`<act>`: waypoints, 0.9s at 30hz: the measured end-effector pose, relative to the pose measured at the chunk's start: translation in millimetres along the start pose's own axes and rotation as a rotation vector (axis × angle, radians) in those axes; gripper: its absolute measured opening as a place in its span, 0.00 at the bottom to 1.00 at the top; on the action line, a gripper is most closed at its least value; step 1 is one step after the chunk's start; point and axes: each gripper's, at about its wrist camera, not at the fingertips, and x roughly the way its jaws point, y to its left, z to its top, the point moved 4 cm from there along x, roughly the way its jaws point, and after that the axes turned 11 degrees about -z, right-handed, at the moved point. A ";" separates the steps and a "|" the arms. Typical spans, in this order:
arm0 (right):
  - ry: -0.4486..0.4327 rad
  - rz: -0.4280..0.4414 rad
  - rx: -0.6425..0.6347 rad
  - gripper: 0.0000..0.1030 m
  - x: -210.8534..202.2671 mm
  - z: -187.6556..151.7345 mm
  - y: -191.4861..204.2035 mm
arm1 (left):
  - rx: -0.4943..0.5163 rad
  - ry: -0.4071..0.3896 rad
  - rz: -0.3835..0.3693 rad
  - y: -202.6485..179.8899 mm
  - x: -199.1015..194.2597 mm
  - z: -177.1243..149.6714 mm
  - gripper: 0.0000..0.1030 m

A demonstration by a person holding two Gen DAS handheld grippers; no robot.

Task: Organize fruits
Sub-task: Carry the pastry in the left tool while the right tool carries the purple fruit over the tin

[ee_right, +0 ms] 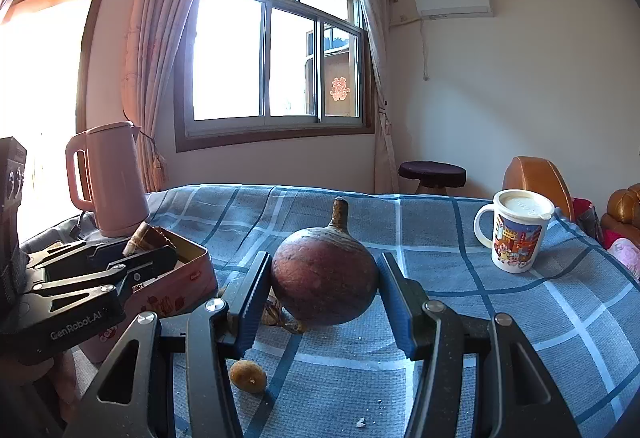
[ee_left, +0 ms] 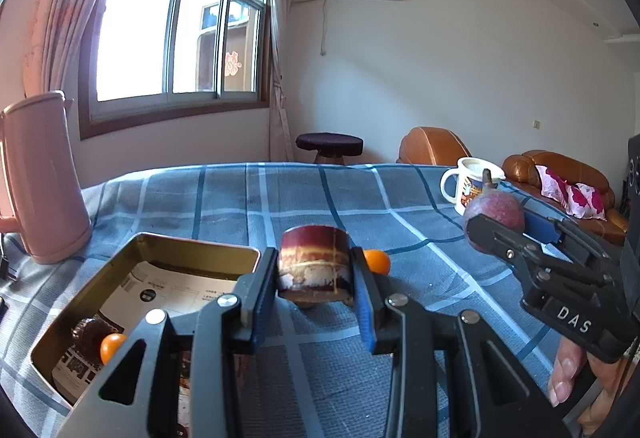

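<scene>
My left gripper (ee_left: 316,272) is shut on a short dark-red piece of sugarcane (ee_left: 314,258), held just right of an open metal tin (ee_left: 200,245). In the tin lie printed paper, a dark wrinkled fruit (ee_left: 90,332) and a small orange fruit (ee_left: 112,346). Another small orange fruit (ee_left: 377,261) sits on the cloth behind the left fingers. My right gripper (ee_right: 325,278) is shut on a round purple-red fruit with a stem (ee_right: 324,278), lifted above the table, also in the left wrist view (ee_left: 494,212). A small brown fruit (ee_right: 248,376) lies on the cloth below.
A blue checked cloth (ee_left: 248,198) covers the table. A pink kettle (ee_left: 40,174) stands at the back left. A lidded cartoon mug (ee_right: 516,234) stands at the back right. Peel scraps (ee_right: 276,316) and crumbs lie near the right gripper. A stool and brown sofa stand beyond.
</scene>
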 end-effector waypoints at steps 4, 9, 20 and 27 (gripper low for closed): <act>-0.008 -0.003 -0.001 0.54 -1.3 0.1 -0.4 | 0.018 -0.016 0.015 -2.2 -4.0 -0.2 0.36; -0.016 -0.008 -0.004 0.54 -3.3 0.4 0.0 | 0.027 -0.026 0.023 -3.4 -8.0 0.3 0.36; -0.036 0.000 -0.010 0.54 -9.4 0.8 3.0 | 0.033 -0.044 0.023 -3.2 -14.7 1.0 0.36; -0.044 0.011 -0.026 0.54 -12.9 0.8 9.1 | 0.021 -0.045 0.022 0.5 -17.9 0.2 0.36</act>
